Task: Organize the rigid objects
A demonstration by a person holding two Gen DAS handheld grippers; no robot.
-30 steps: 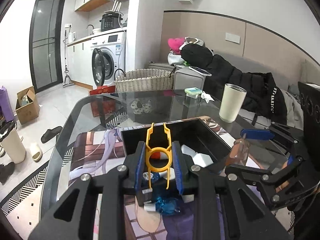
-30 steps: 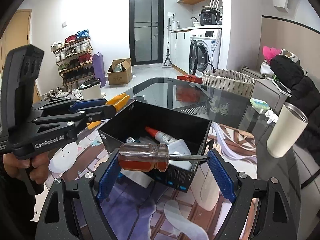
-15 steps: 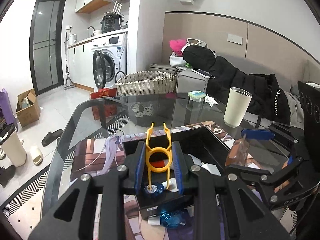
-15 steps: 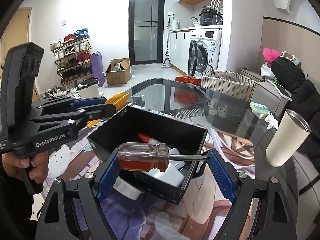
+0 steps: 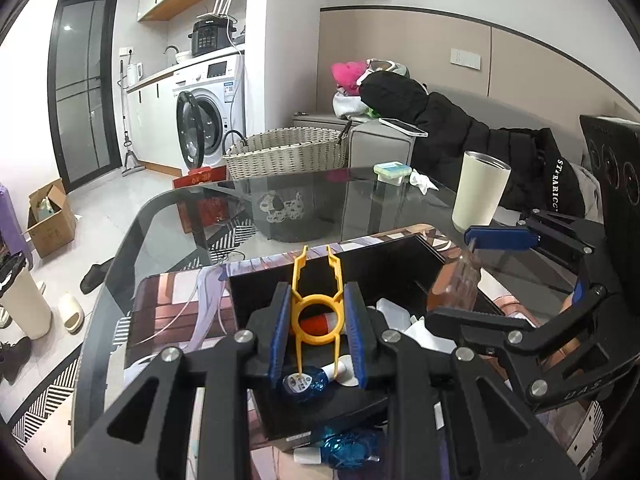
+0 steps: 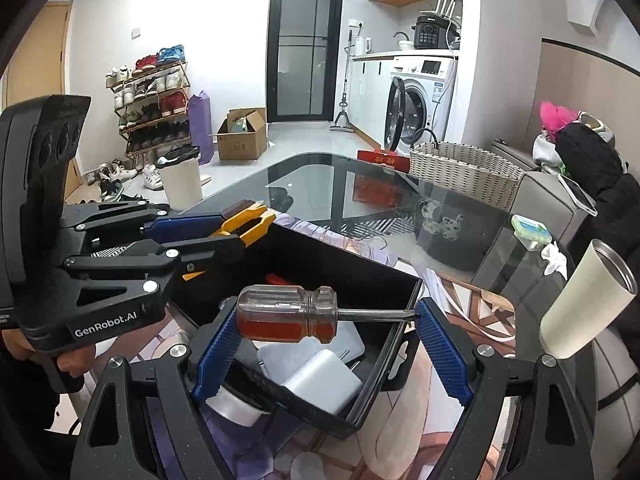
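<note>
My left gripper is shut on a yellow plastic clip and holds it over the near left part of an open black box. My right gripper is shut on a screwdriver with a clear and red handle, held crosswise above the same box. Inside the box lie a white charger, a red-capped tube and a blue bottle. Each gripper shows in the other's view: the left, the right.
The box stands on a printed mat on a glass table. A cream tumbler stands at the right. A small green box and a tissue sit further back. Another blue bottle lies outside the box, near me.
Both grippers have moved forward over the box with their loads. The box now sits nearer and lower in both views. Neither grip has changed.
</note>
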